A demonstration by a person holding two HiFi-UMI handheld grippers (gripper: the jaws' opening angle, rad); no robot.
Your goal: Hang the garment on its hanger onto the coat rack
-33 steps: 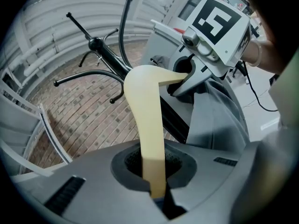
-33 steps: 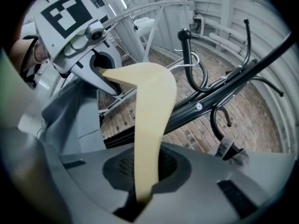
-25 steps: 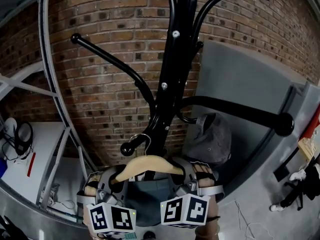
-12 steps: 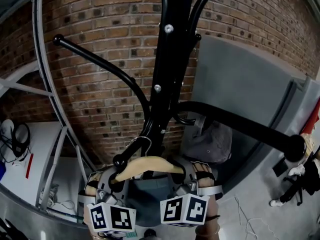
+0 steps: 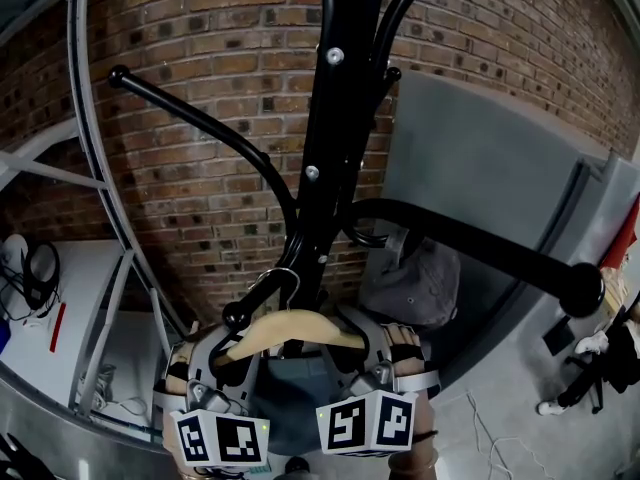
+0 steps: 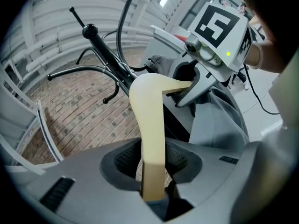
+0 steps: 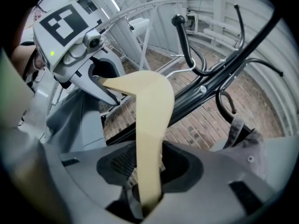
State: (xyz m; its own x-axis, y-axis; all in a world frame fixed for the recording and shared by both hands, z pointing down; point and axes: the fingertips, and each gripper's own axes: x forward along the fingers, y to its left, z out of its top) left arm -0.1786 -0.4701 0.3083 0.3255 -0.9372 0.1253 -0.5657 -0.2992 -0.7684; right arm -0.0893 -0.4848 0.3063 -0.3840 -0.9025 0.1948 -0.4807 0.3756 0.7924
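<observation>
The jaws of the left gripper (image 6: 152, 171) are opening, and one arm of the wooden hanger (image 6: 149, 120) runs up between the pads with a slim gap on either side. The right gripper (image 7: 149, 171) is the same: its jaws are spreading around the other arm, released rather than clenched.

In the head view both grippers sit low in front of the coat rack (image 5: 335, 118). The hanger lies across between them, just before the pole's foot. Its wire hook (image 5: 285, 280) is looped over the short ball-tipped peg (image 5: 262, 296) that juts from the pole toward the person. The grey-blue garment (image 5: 290, 393) drops from the hanger, below that peg.

This looks like the let-go step: the hook seems seated and the peg appears to carry the weight. Next, both grippers need drawing straight back, away from the pole. They should clear the wooden arms without dragging the hook off the peg's end.
</observation>
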